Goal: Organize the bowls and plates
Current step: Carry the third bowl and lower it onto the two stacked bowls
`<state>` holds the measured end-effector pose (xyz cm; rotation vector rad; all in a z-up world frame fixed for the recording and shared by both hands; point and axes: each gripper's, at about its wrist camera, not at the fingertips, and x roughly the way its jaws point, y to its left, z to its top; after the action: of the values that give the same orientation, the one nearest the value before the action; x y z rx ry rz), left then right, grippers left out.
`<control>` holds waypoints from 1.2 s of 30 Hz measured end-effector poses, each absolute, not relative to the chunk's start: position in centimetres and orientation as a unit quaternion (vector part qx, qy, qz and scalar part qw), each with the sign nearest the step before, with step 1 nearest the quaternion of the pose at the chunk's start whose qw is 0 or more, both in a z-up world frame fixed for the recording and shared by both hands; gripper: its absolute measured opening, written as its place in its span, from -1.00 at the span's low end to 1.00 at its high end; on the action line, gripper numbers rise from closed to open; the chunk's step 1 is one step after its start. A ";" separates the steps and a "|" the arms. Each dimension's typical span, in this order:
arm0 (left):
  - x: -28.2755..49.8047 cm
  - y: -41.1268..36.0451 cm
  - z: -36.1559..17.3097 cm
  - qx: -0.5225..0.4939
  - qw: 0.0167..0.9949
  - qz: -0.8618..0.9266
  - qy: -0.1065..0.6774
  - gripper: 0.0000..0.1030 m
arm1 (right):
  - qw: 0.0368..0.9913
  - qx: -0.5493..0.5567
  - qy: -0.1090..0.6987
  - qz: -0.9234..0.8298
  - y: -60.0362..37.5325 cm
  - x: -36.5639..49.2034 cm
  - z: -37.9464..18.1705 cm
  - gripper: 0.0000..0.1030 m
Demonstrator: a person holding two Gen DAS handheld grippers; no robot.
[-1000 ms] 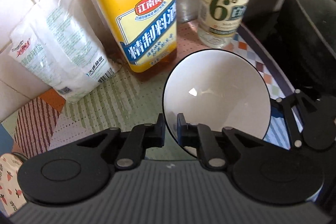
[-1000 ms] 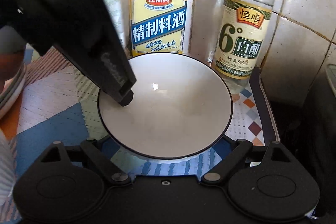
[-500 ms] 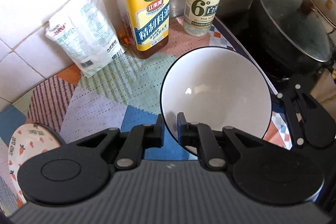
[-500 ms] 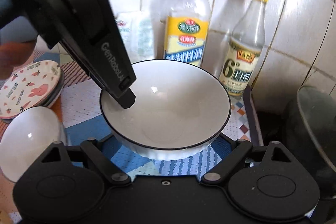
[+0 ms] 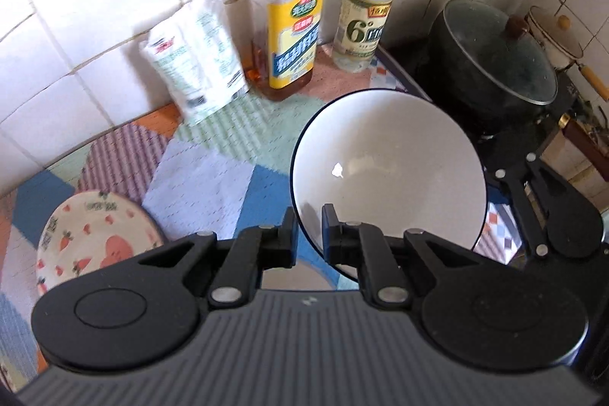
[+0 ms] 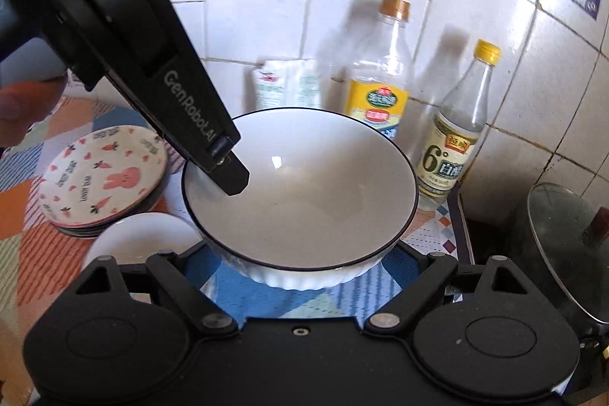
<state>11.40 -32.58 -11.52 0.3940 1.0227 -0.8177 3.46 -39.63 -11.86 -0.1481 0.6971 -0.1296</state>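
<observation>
Left gripper (image 5: 308, 231) closed tight on the near rim of the white bowl (image 5: 388, 170), one pad inside the wall, one outside. Right gripper (image 6: 300, 253) spread wide, its fingers flanking the ribbed underside of the same bowl (image 6: 300, 193); whether those fingers actually press the wall cannot be told from the frames.

Location of bowl: held clear of the patterned mat (image 5: 213, 155), in front of the yellow-label bottle (image 5: 289, 25) and the vinegar bottle (image 5: 365, 10). Down and to the left, a stack of rabbit-print plates (image 6: 102, 177); just beside the stack, a smaller white bowl (image 6: 141, 238).

Orientation: mouth up, tipped a little toward the left gripper (rim not level in the left wrist view). Round in plan, so no long axis across the rim; axis of symmetry close to vertical.

Failure modes, as judged:
- Rotation about the single rim pinch, caused by glazed ceramic offering little friction to two small pads. Likely result: far edge dropping, bowl slipping free.
- Loss of underside support if the wide-set right fingers are not in contact.
- Collision with the two bottles or the lidded black pot (image 5: 498, 52) on any swing toward the wall or to the right.
- Chipping on a hard or off-centre set-down into the smaller bowl or onto the plate stack.
</observation>
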 end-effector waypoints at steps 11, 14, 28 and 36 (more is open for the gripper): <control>10.1 -27.0 -11.5 0.175 0.775 -0.363 0.486 -0.79 | 0.933 -0.051 0.357 -0.019 -35.1 1.7 -11.9 0.81; 10.0 -25.9 -11.9 0.176 0.774 -0.358 0.491 -0.79 | 0.933 -0.039 0.358 0.008 -34.5 1.4 -12.2 0.81; 10.6 -24.0 -15.7 0.187 0.764 -0.324 0.527 -0.79 | 0.912 -0.068 0.400 0.051 -31.9 2.4 -14.9 0.81; 11.0 -23.9 -17.6 0.199 0.761 -0.307 0.535 -0.73 | 0.899 -0.086 0.420 0.083 -32.0 3.6 -16.3 0.80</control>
<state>10.97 -23.94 -17.60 0.4340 1.1653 -0.6684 3.59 -32.00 -16.26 -0.1786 0.8697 0.1727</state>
